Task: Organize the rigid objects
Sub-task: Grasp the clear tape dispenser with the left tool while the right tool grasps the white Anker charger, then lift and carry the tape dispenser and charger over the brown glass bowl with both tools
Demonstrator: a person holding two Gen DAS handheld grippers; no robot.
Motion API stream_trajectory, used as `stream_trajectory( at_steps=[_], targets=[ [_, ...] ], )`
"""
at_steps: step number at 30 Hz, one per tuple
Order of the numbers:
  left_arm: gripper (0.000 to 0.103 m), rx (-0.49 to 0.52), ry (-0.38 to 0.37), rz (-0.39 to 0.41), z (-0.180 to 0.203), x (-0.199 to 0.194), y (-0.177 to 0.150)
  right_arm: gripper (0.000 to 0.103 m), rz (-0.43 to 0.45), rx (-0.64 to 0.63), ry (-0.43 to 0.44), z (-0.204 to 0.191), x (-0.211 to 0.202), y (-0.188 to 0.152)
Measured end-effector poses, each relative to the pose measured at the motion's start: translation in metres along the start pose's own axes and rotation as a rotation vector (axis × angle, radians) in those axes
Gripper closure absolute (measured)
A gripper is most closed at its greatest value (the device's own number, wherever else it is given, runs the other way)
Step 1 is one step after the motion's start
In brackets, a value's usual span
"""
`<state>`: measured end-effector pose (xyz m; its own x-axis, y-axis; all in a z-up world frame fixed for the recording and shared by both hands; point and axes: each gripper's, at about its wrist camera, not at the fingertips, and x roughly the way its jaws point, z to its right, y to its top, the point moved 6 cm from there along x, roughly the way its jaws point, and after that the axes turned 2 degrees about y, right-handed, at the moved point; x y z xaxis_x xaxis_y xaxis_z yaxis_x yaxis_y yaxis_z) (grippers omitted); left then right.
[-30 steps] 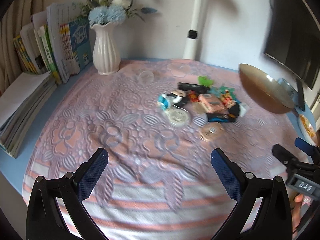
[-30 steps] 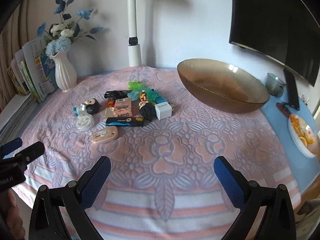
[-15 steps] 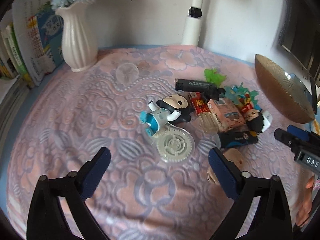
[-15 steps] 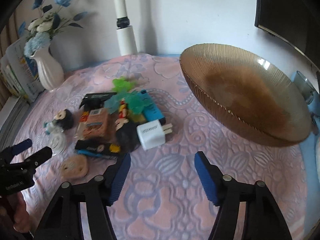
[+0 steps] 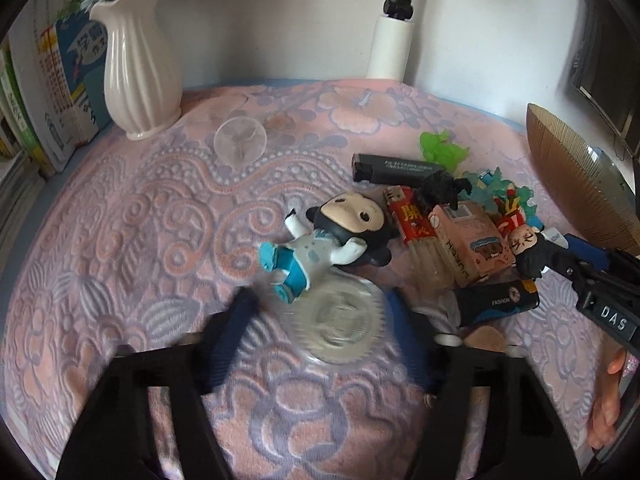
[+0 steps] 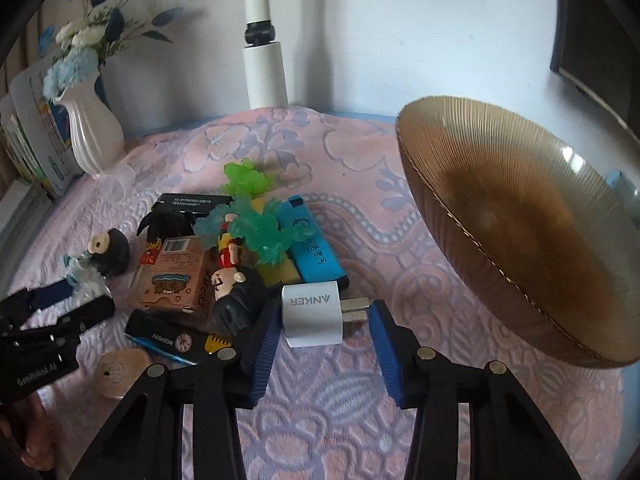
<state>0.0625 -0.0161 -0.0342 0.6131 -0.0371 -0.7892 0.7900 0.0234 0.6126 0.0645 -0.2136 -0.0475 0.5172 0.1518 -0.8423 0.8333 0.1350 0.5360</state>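
The right gripper (image 6: 322,326), jaws just closing, brackets the white charger (image 6: 313,314) beside the amber bowl (image 6: 516,236), not visibly clamped. The left gripper (image 5: 320,320), also closing, straddles the clear gear disc (image 5: 338,322), ungripped.

A patterned cloth (image 6: 320,420) covers the table. A vase (image 6: 94,136) stands at its far left corner, with books (image 5: 44,92) upright just left of it against the wall. A white post (image 6: 264,68) rises at the far edge, centre. A large bowl (image 6: 520,240) sits tilted at the right side. Between vase and bowl lies 1 cluster of small objects: a charger plug (image 6: 312,314) nearest the bowl, a lighter (image 6: 316,252) behind it, a small box (image 6: 176,276) at centre, a figurine (image 5: 332,240) on the cluster's left, and a clear gear disc (image 5: 340,320) before the figurine.
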Motion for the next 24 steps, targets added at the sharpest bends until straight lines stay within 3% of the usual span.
stream_trajectory(
  at_steps=[7, 12, 14, 16, 17, 18, 21, 24],
  targets=[
    [0.043, 0.02, -0.062, -0.012, -0.005, -0.022, -0.018, 0.059, -0.01, -0.001, 0.096, 0.0, -0.017, -0.017],
    [0.043, 0.047, -0.104, -0.03, -0.004, -0.041, -0.042, 0.059, -0.047, -0.102, 0.21, -0.011, -0.036, -0.047],
    [0.043, 0.06, -0.098, -0.023, -0.003, -0.044, -0.047, 0.059, -0.047, -0.17, 0.216, -0.014, -0.043, -0.058],
    [0.043, 0.067, -0.086, -0.023, -0.002, -0.043, -0.05, 0.051, -0.067, -0.201, 0.187, -0.011, -0.046, -0.068],
    [0.043, 0.069, -0.082, -0.018, -0.002, -0.042, -0.051, 0.038, -0.078, -0.184, 0.167, -0.006, -0.046, -0.071],
    [0.043, 0.073, -0.077, -0.009, -0.001, -0.042, -0.052, 0.038, -0.08, -0.151, 0.159, 0.001, -0.049, -0.074],
    [0.043, 0.094, -0.058, 0.005, 0.002, -0.043, -0.053, 0.038, -0.071, -0.033, 0.26, 0.007, -0.06, -0.082],
    [0.043, 0.098, -0.06, 0.006, 0.003, -0.043, -0.053, 0.038, -0.08, 0.027, 0.327, -0.01, -0.058, -0.082]
  ],
)
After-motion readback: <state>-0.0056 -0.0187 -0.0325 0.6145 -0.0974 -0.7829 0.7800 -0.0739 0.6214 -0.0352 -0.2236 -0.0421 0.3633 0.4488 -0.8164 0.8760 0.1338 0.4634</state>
